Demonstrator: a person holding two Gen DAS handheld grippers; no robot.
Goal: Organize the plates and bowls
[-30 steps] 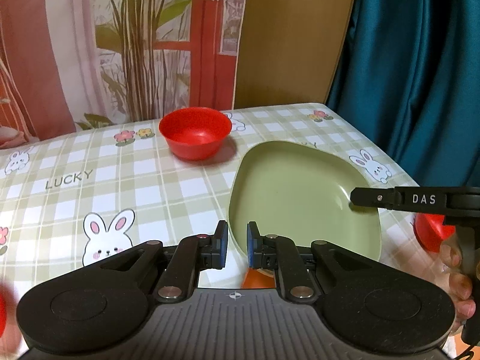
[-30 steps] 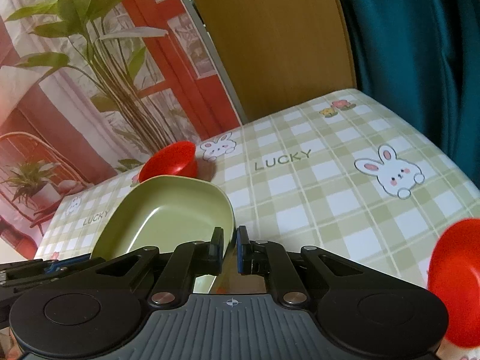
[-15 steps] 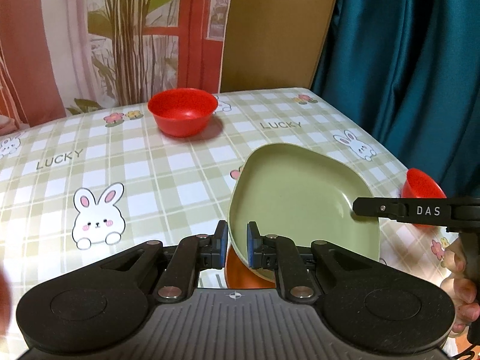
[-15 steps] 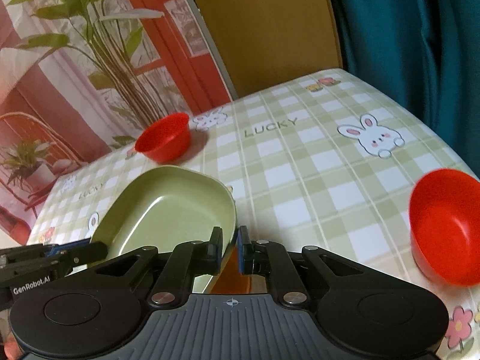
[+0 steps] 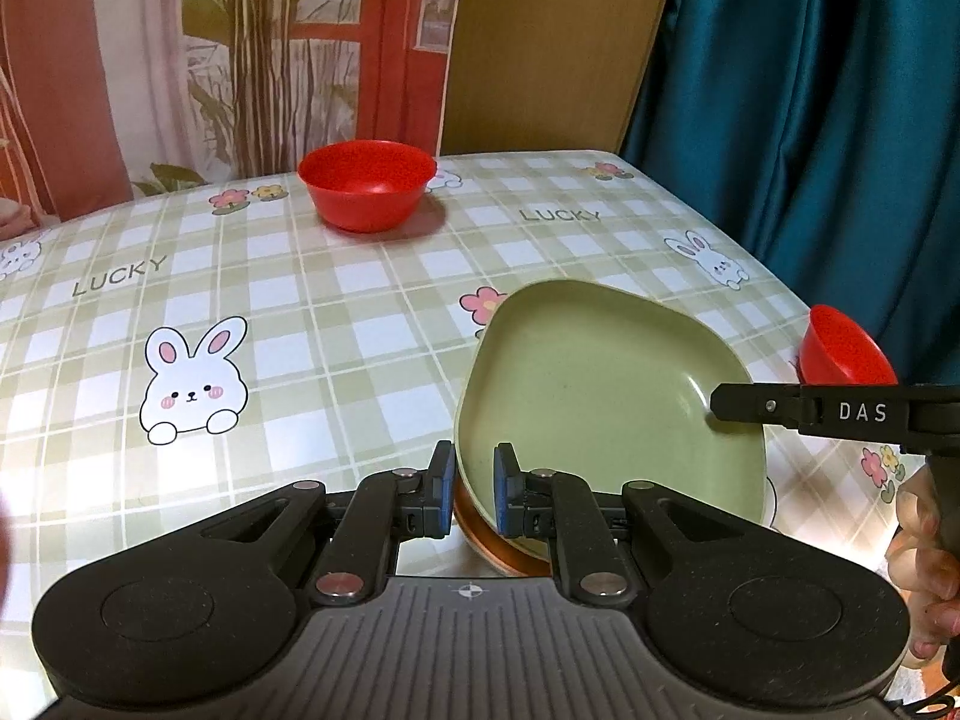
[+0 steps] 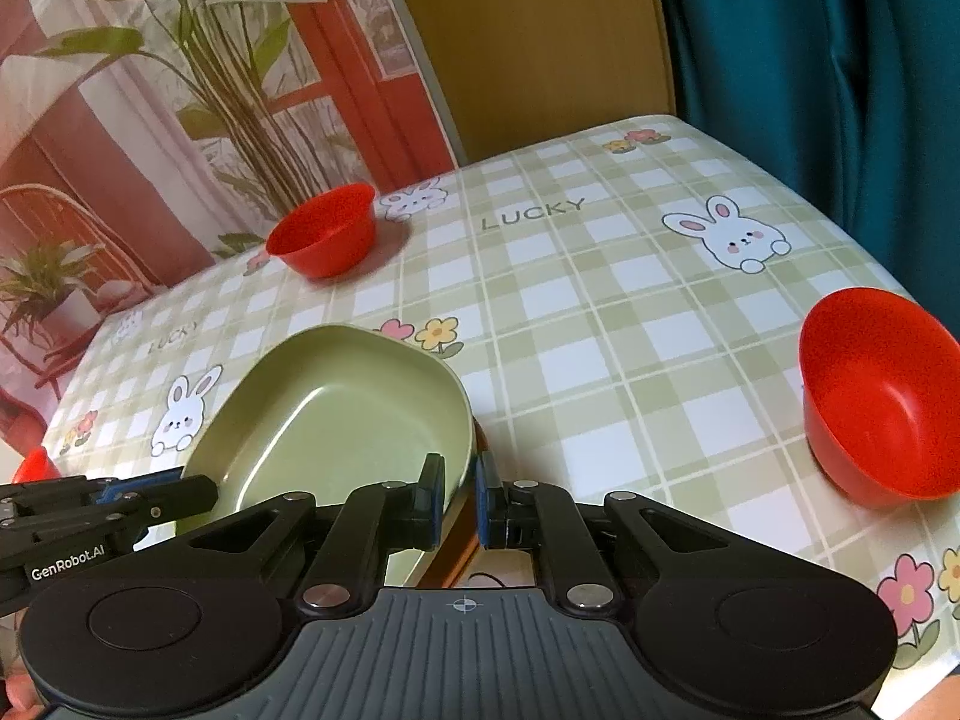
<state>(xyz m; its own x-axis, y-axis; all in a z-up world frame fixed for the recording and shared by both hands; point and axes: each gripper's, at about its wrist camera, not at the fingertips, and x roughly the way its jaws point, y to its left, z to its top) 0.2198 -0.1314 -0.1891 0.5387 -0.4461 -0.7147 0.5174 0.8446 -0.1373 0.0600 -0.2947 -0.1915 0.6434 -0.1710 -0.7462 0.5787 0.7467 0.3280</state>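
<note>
A pale green plate [image 5: 600, 396] is held between both grippers near the table's front edge. My left gripper [image 5: 471, 489] is shut on its near left rim. My right gripper [image 6: 461, 498] is shut on the right rim and shows in the left wrist view as a black finger [image 5: 756, 407] lying on the plate. An orange plate [image 5: 501, 549] peeks out just under the green plate [image 6: 336, 420]; I cannot tell whether they touch. One red bowl [image 5: 366, 183] stands at the far side, another red bowl [image 6: 876, 402] at the right edge.
The table wears a green checked cloth [image 5: 312, 324] with rabbits. A teal curtain [image 5: 810, 120] hangs past its right edge, and a wooden panel [image 5: 540, 42] stands behind. A small red thing [image 6: 36, 467] shows at the far left. A hand [image 5: 924, 570] holds the right gripper.
Both grippers have carried the green plate back toward the near edge and a little lower. The orange plate now shows beneath it, and the right red bowl has come into fuller view.
</note>
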